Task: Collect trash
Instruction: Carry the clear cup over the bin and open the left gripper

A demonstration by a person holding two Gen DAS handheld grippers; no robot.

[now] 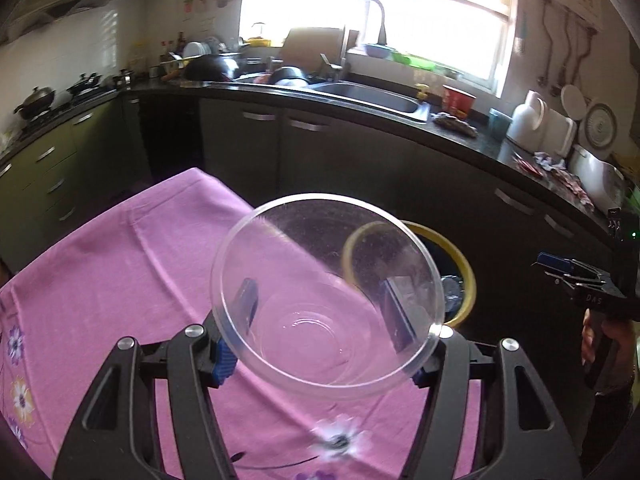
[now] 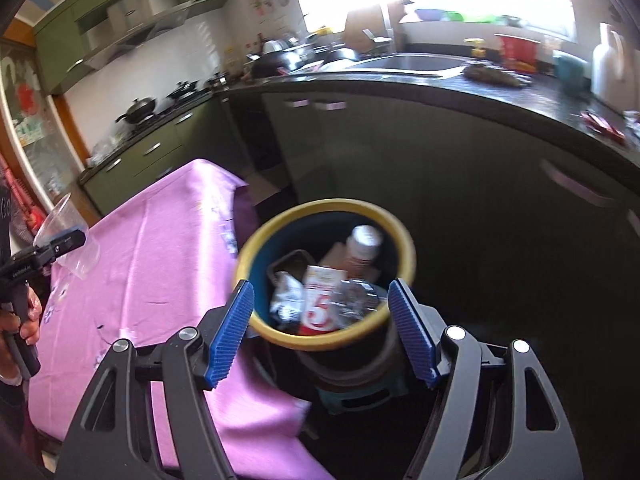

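- A clear plastic cup (image 1: 328, 300) sits clamped between the blue pads of the left claw (image 1: 326, 316), tilted so its open mouth faces the camera; it is held in the air above the edge of the pink tabletop (image 1: 120, 280).
- In the right wrist view the same cup (image 2: 70, 240) shows at the far left, gripped by the left claw (image 2: 60, 246) over the tabletop (image 2: 160, 260).
- The yellow-rimmed trash bin (image 2: 326, 272) stands on the floor just beside the tabletop's edge. It already holds a white bottle (image 2: 364, 246), a red-and-white carton (image 2: 320, 300) and crumpled wrappers (image 2: 286, 296).
- Seen through and past the cup, the bin's rim (image 1: 468, 280) lies just behind it.
- The right claw (image 2: 322, 328) hangs above the bin with its jaws spread wide and nothing between them.
- Beyond runs a dark kitchen counter (image 1: 460, 136) with a sink (image 1: 372, 96) and a red tub (image 1: 458, 100) under a bright window (image 1: 380, 12).
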